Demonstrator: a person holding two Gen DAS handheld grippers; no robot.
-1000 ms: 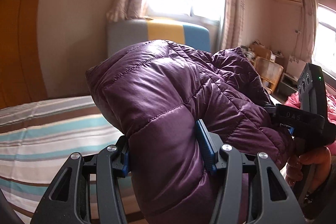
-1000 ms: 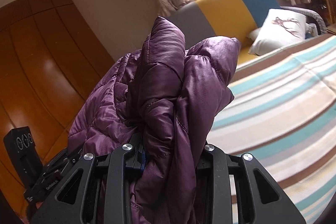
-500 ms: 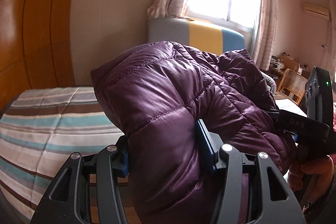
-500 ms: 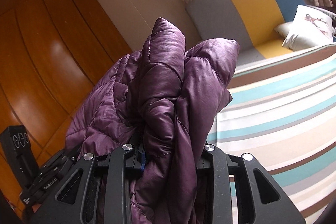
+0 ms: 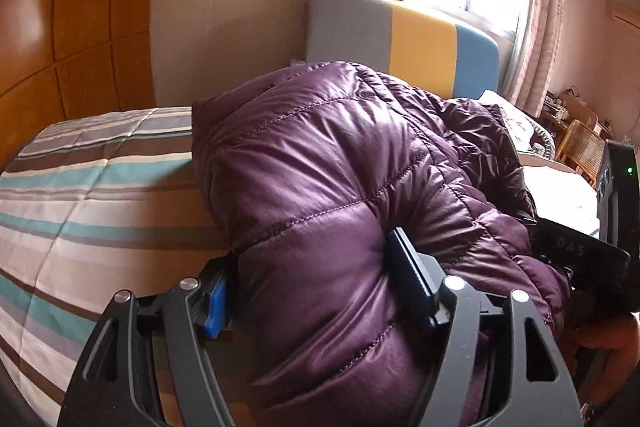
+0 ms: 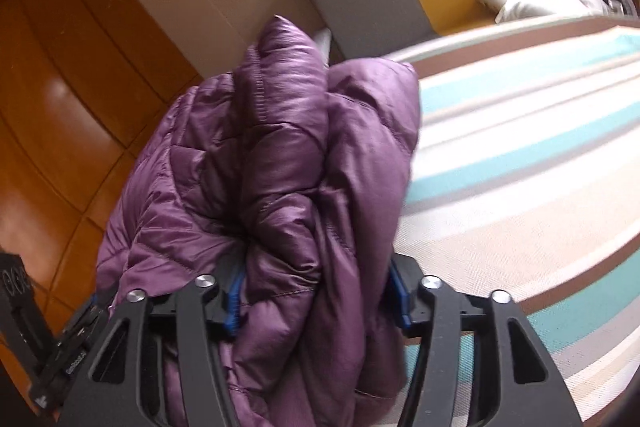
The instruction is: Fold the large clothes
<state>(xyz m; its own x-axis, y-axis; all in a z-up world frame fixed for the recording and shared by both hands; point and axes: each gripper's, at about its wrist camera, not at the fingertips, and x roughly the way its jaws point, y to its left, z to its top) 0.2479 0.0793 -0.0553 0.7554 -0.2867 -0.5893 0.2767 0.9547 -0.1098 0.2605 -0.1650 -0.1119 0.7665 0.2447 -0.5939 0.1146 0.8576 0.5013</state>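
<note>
Above the striped bed (image 5: pixel 80 195), the left gripper (image 5: pixel 316 283) and right gripper (image 6: pixel 318 301), jaws just widening, each have a bunched purple jacket (image 5: pixel 340 187) between blue pads, its lower part cut off, contact unclear.

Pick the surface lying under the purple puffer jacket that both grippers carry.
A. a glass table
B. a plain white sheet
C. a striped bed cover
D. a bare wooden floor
C: below and beside the purple puffer jacket, a striped bed cover shows bands of teal, brown and cream in both wrist views.
</note>
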